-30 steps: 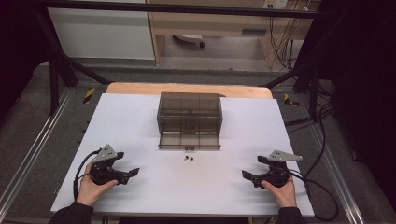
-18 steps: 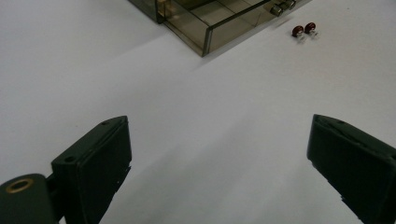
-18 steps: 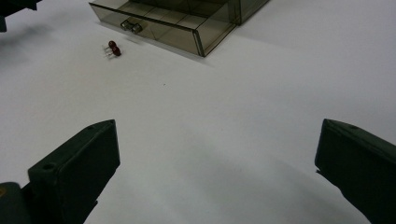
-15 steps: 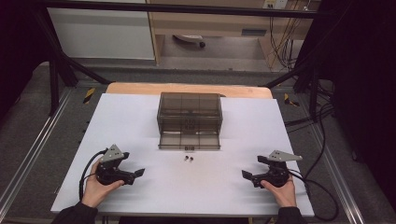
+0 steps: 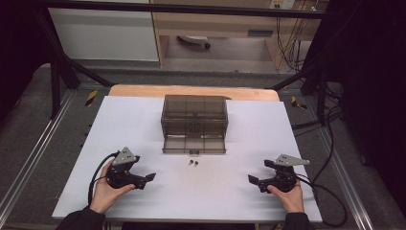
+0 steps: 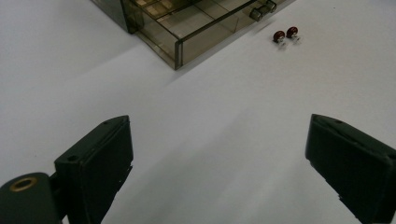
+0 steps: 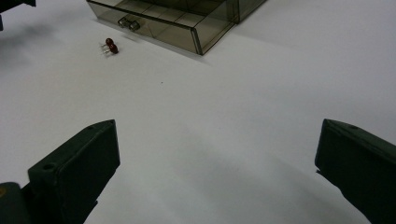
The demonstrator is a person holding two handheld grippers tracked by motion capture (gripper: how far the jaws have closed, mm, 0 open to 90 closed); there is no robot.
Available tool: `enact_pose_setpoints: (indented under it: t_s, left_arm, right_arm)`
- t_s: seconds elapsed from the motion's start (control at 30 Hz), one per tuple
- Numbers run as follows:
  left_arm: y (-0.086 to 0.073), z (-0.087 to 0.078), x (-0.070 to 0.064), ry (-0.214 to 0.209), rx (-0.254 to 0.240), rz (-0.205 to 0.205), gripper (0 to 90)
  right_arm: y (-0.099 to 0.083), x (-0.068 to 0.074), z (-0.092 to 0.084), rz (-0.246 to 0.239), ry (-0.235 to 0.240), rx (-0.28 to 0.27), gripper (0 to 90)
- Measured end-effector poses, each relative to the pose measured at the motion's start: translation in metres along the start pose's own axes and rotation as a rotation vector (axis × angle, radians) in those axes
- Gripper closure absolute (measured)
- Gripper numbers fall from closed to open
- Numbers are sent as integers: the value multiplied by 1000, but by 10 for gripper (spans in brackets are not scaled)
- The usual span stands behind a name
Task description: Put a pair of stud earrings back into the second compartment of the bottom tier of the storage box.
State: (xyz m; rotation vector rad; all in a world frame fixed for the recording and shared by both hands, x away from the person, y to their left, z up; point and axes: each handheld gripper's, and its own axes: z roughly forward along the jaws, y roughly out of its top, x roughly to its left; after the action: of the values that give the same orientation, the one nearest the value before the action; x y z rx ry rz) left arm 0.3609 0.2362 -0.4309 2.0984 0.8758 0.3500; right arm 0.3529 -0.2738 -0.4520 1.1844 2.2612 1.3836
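1. Creeping inward, the left gripper (image 5: 149, 177) has shifted right since a second ago, toward the two red parts (image 5: 193, 163) lying on the counter (image 5: 306, 134) just before the open drawer (image 5: 194, 144), likely a pickup.
2. Right gripper (image 5: 252, 179) stayed put.
3. Both grippers gape wide, empty, low, pointing inward.

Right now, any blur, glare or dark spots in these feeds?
High view: dark surround, white table evenly lit, the two small red parts tiny and soft. Left gripper view: parts sharp, near jaws soft. Right gripper view: soft shadows on table, no glare.
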Motion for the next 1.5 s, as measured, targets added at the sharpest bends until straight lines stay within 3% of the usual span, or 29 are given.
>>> enact_pose_setpoints:
  t_s: [0.73, 1.1, 1.5]
  left_arm:
    - [29, 22, -22, -41, 7, 27, 88]
    - [44, 41, -33, -62, 9, 50, 93]
    - [55, 61, -43, -41, 44, 43, 128]
  right_arm:
    - [0, 0, 0, -5, -1, 1, 6]
    - [0, 0, 0, -6, -3, 4, 6]
    - [0, 0, 0, -9, -4, 7, 6]
